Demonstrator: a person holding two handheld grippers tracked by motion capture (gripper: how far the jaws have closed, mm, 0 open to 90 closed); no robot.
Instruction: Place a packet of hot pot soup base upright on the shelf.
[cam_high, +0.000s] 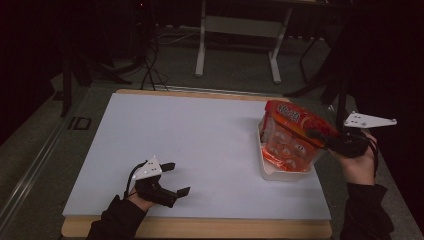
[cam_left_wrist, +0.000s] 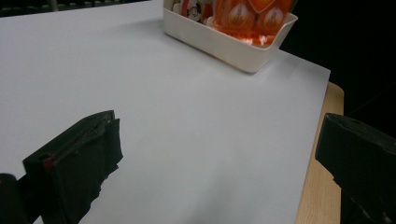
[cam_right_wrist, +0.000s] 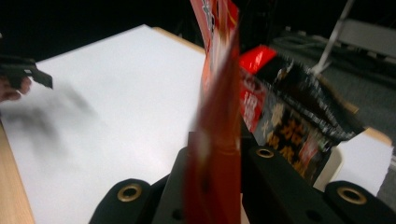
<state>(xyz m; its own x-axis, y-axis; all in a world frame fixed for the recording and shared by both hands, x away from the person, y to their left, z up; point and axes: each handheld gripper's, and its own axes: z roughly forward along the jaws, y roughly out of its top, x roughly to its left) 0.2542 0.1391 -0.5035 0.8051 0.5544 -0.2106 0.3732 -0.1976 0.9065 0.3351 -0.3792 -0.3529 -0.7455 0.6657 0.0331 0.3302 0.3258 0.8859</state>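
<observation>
A red-orange snack bag (cam_high: 289, 131) stands tilted in a white tray (cam_high: 285, 174) at the table's right side. My right gripper (cam_high: 320, 136) comes in from the right and is shut on the bag's edge. In the right gripper view the jaws pinch the red bag (cam_right_wrist: 215, 116) between them, with my right gripper (cam_right_wrist: 217, 156) just under it. My left gripper (cam_high: 179, 177) rests open on the white sheet near the front left, with nothing between its fingers. The left gripper view has the open left gripper (cam_left_wrist: 219, 140) over bare sheet and the tray (cam_left_wrist: 224, 44) farther off.
A black and red packet (cam_right_wrist: 294, 126) sits behind the held bag, beside the tray. The white sheet (cam_high: 190, 145) covers a wooden tabletop (cam_high: 200, 227) whose edge runs along the front. A white table frame (cam_high: 237, 30) stands on the floor beyond.
</observation>
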